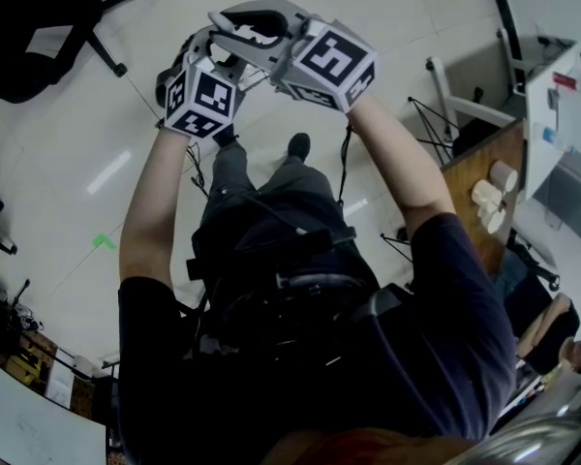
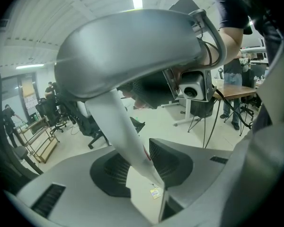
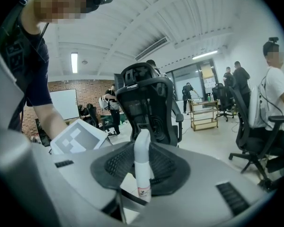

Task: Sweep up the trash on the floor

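A white handle [image 2: 123,131] with a small red-printed label runs between the pads of my left gripper [image 2: 142,169] and up under the grey body of my right gripper [image 2: 132,46]. In the right gripper view the same handle [image 3: 142,160] stands upright between the pads of my right gripper [image 3: 142,174], its rounded end just past them. Both grippers are shut on it. In the head view the left gripper [image 1: 189,61] and right gripper [image 1: 234,29] are held up close together over the pale floor. The handle's lower end is hidden. A small yellowish scrap [image 2: 155,193] lies on the floor below.
A black office chair [image 1: 39,27] stands at the far left and another [image 3: 149,103] straight ahead of the right gripper. A wooden table [image 1: 479,177] with paper cups [image 1: 489,201] is at the right. People [image 3: 274,93] and a trolley [image 3: 203,112] are nearby. A green mark [image 1: 104,242] is on the floor.
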The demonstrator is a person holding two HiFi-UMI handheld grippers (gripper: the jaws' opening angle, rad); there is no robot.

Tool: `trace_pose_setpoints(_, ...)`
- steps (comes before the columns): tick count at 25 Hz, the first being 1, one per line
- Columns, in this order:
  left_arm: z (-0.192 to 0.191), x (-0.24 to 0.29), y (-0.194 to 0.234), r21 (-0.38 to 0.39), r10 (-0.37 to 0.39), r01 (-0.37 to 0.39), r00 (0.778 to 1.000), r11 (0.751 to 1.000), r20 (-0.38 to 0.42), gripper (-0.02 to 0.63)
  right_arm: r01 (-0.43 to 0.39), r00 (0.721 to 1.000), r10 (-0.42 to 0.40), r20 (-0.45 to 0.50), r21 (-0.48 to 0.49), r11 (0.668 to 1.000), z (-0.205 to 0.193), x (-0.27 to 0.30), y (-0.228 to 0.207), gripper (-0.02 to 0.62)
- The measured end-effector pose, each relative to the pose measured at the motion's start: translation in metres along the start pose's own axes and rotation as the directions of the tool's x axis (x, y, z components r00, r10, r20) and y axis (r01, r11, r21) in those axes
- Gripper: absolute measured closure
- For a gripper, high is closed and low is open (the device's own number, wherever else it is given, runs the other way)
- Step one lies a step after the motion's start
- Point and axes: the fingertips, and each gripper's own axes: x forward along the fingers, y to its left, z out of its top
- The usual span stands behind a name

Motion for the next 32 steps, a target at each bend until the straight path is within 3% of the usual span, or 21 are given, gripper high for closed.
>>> trace_pose_setpoints(19, 0.031, 0.014, -0.019, -0.006, -0.106, 0.107, 0.993, 0.994, 0.056, 0.515, 0.204, 0.978, -0.206, -0.031, -0.047, 0.978, 0.003, -0.038, -0.01, 0.494)
trace_pose_setpoints(25, 0.034, 0.013, -0.03, -0.039, -0.158, 0.16, 0.986, 0.986, 0.054, 0.531, 0.205, 0.977, -0.206, -0.054, -0.022, 0.978, 0.002, -0.049, -0.004, 0.494)
trace_pose_setpoints(32, 0.037, 0.003, -0.058, -0.099, -0.298, 0.296, 0.955, 0.95, 0.001, 0.532, 0.151, 0.986, -0.153, -0.072, -0.028, 0.988, 0.001, -0.063, 0.019, 0.494)
